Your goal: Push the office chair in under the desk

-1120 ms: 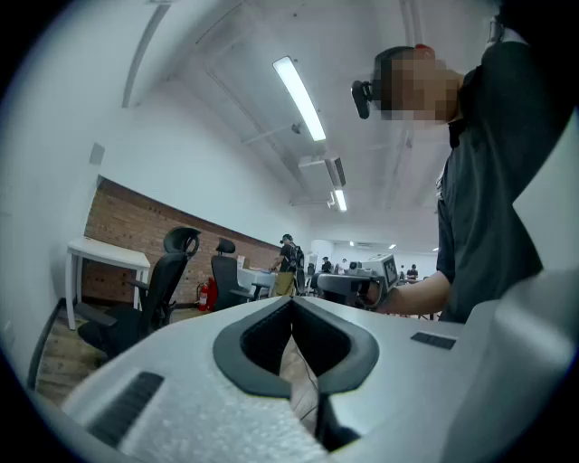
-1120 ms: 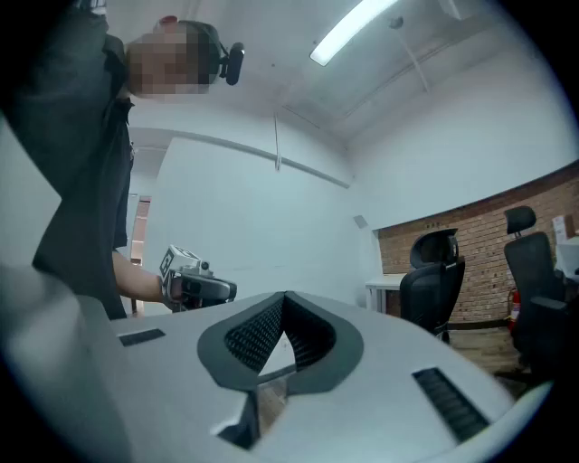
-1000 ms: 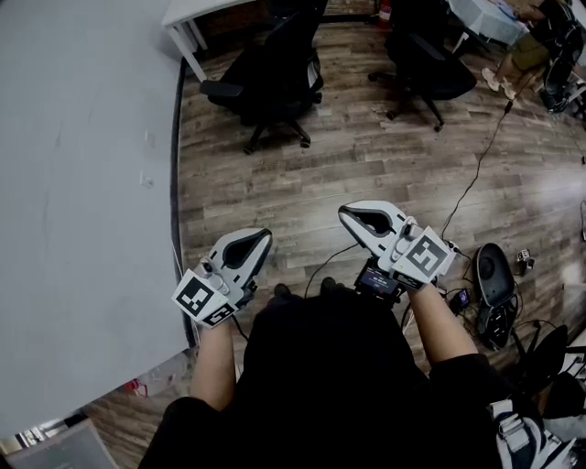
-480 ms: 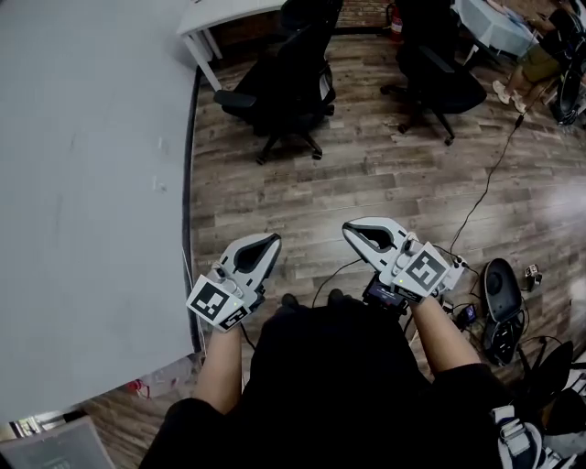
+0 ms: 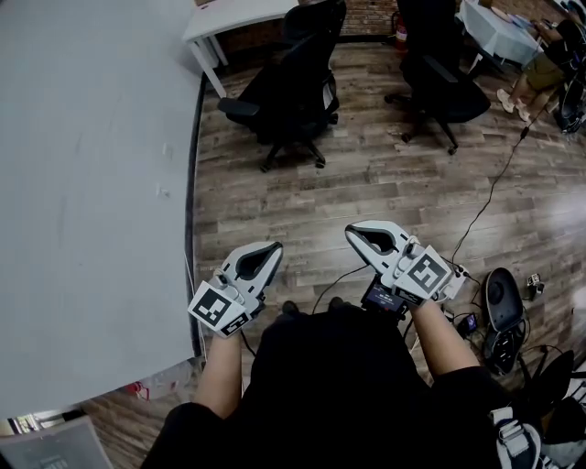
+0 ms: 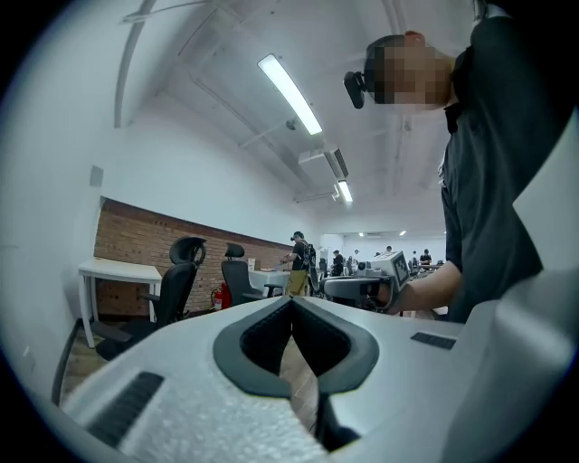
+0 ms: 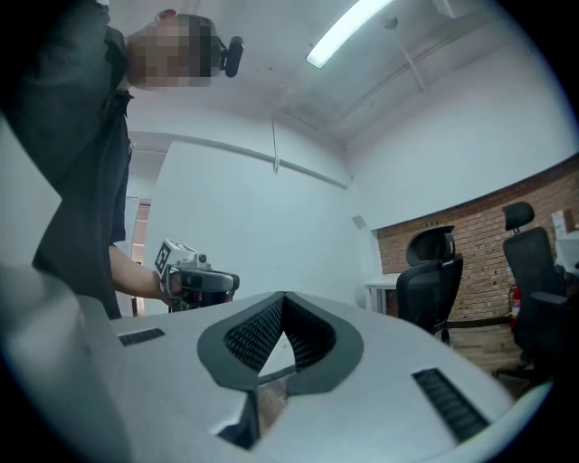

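A black office chair [image 5: 288,87] stands on the wood floor, out from the white desk [image 5: 238,14] at the back wall. The left gripper view shows the chair [image 6: 176,280] and the desk [image 6: 113,269] far off; so does the right gripper view, with the chair [image 7: 430,280] beside the desk [image 7: 384,285]. My left gripper [image 5: 270,247] and right gripper [image 5: 352,229] are held level in front of my body, well short of the chair. Both are shut with nothing in them, seen close up on the left gripper [image 6: 291,300] and the right gripper [image 7: 284,297].
A pale grey wall [image 5: 92,183] runs along the left. A second black chair [image 5: 439,73] stands at the back right, with a seated person [image 5: 540,55] and another table beyond it. A cable [image 5: 485,192] crosses the floor toward black gear [image 5: 499,307] at my right.
The chairs and the desk have slid lower in the head view and look a little nearer. Both grippers stay shut in front of me.
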